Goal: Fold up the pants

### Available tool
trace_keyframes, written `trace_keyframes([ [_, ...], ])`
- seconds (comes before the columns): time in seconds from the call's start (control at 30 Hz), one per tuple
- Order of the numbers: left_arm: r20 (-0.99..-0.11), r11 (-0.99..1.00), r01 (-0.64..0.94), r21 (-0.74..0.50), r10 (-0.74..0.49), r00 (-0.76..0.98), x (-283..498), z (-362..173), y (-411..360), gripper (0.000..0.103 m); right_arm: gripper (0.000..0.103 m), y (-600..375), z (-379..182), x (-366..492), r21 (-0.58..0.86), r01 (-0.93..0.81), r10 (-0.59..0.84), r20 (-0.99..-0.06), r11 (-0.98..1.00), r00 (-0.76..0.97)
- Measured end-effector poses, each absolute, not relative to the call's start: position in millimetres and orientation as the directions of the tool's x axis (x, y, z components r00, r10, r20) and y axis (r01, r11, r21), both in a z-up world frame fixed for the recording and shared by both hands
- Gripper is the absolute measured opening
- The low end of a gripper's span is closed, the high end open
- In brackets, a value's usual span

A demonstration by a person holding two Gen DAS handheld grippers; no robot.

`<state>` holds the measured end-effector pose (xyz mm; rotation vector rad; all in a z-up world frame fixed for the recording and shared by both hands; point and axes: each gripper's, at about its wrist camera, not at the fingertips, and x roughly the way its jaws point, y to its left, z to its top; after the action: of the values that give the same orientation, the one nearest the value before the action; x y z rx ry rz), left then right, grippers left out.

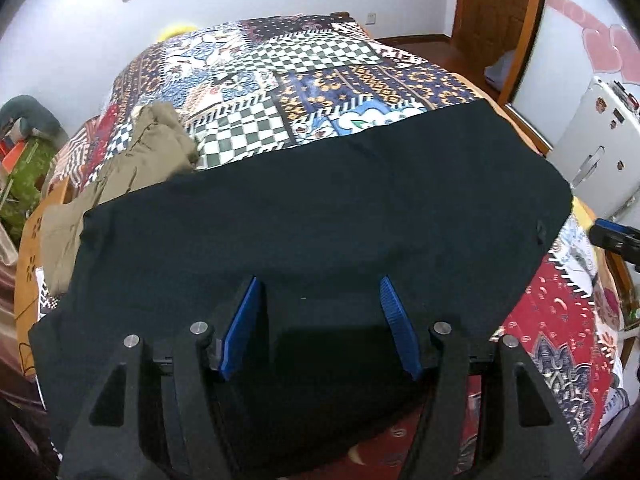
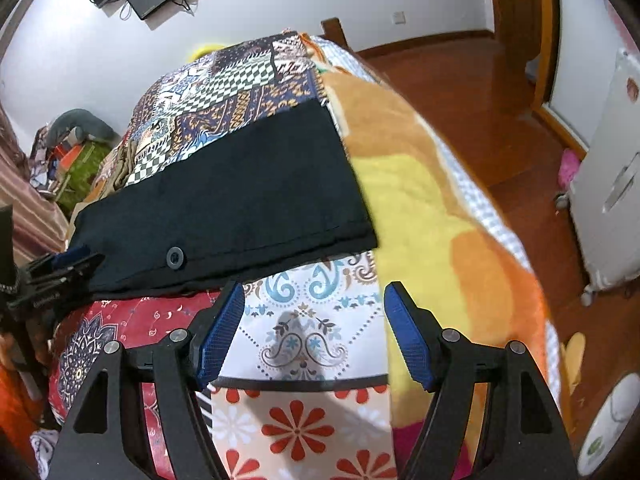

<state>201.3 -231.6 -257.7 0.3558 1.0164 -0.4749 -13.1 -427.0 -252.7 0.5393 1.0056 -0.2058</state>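
Black pants (image 1: 320, 208) lie flat across the patchwork bedspread (image 1: 304, 68), folded into a wide band. My left gripper (image 1: 320, 292) is open, low over the near part of the pants, with nothing between its blue pads. In the right wrist view the pants (image 2: 240, 196) show their waistband end with a black button (image 2: 175, 258). My right gripper (image 2: 314, 296) is open and empty, just in front of the waistband edge, over the bedspread (image 2: 312, 344). The left gripper shows at the left edge of the right wrist view (image 2: 60, 270); the right gripper shows at the right edge of the left wrist view (image 1: 616, 236).
A crumpled tan garment (image 1: 148, 148) lies on the bed left of the pants. An orange-yellow blanket (image 2: 440, 208) hangs over the bed's right side above a wooden floor (image 2: 460, 92). A white fridge (image 1: 592, 148) stands to the right. Clutter (image 1: 24, 148) sits left of the bed.
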Motion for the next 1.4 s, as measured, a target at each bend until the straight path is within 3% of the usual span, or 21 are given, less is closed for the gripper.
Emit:
trace_keyframes([
  [0.2, -0.881, 0.845, 0.534, 0.039, -0.223, 0.417, 201, -260, -238, 0.065, 0.069, -430, -270, -2, 0.433, 0.408, 0.164, -0.820, 0.804, 0.549],
  [0.57, -0.879, 0.847, 0.530, 0.040, -0.223, 0.422, 201, -263, -240, 0.070, 0.071, -442, -278, 8, 0.545, 0.434, 0.182, -0.748, 0.717, 0.638],
  [0.67, -0.878, 0.847, 0.530, 0.040, -0.224, 0.424, 201, -263, -240, 0.070, 0.063, -445, -276, 8, 0.554, 0.442, 0.159, -0.731, 0.705, 0.663],
  [0.93, -0.874, 0.849, 0.527, 0.027, -0.236, 0.424, 201, -264, -239, 0.070, 0.021, -457, -278, 17, 0.558, 0.462, 0.131, -0.723, 0.689, 0.678],
  [1.0, -0.874, 0.850, 0.527, 0.024, -0.239, 0.424, 201, -264, -238, 0.070, 0.016, -459, -278, 20, 0.555, 0.460, 0.129, -0.723, 0.693, 0.678],
  [1.4, -0.872, 0.851, 0.525, 0.010, -0.249, 0.421, 202, -263, -237, 0.070, 0.007, -443, -233, 26, 0.467, 0.381, 0.034, -0.667, 0.798, 0.745],
])
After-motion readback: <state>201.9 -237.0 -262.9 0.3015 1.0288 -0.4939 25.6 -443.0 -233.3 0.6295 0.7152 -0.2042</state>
